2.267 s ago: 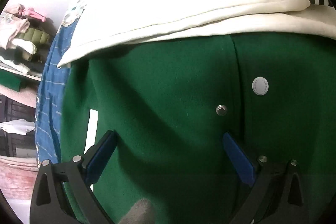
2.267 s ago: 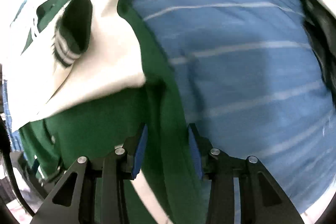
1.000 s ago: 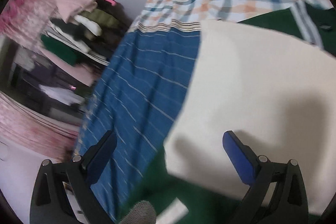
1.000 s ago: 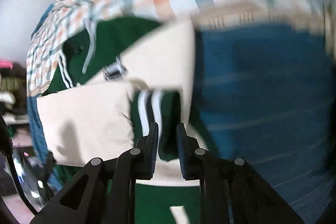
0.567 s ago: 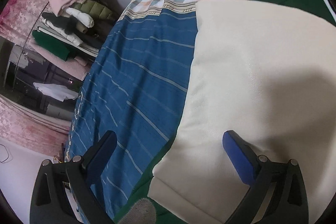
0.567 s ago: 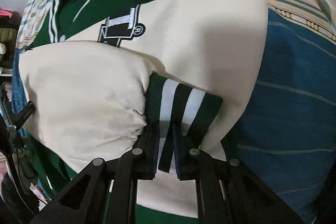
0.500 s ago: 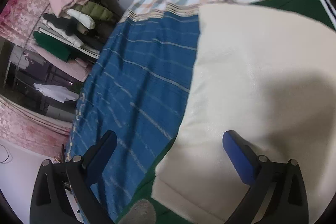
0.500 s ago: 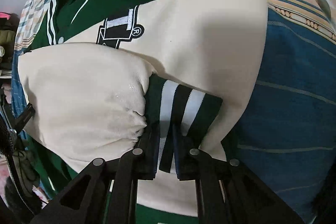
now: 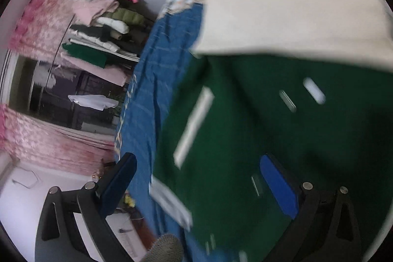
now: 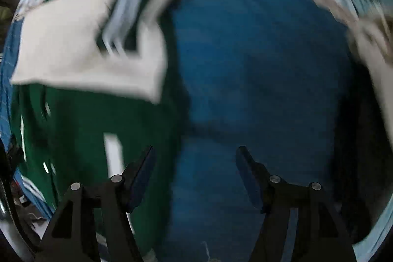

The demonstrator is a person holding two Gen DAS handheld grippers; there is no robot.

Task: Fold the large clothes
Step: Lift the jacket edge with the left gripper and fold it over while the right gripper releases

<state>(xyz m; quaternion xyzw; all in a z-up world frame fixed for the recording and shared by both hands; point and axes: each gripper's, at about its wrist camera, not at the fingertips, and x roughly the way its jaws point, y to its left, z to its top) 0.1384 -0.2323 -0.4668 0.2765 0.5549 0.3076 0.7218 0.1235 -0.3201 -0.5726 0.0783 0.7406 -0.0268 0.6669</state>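
Both your left claw (image 9: 196,184) and right claw (image 10: 195,173) hang spread wide and empty over the green jacket (image 9: 282,139), which lies on the blue bedspread (image 10: 258,65) with its cream sleeves (image 10: 73,60) folded across, though motion blur smears what look like snap buttons.

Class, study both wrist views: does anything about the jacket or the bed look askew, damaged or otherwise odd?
Nothing is clearly wrong. The green jacket lies on the blue bedspread with cream sleeves folded across it. Both views are blurred, so fine damage cannot be judged.
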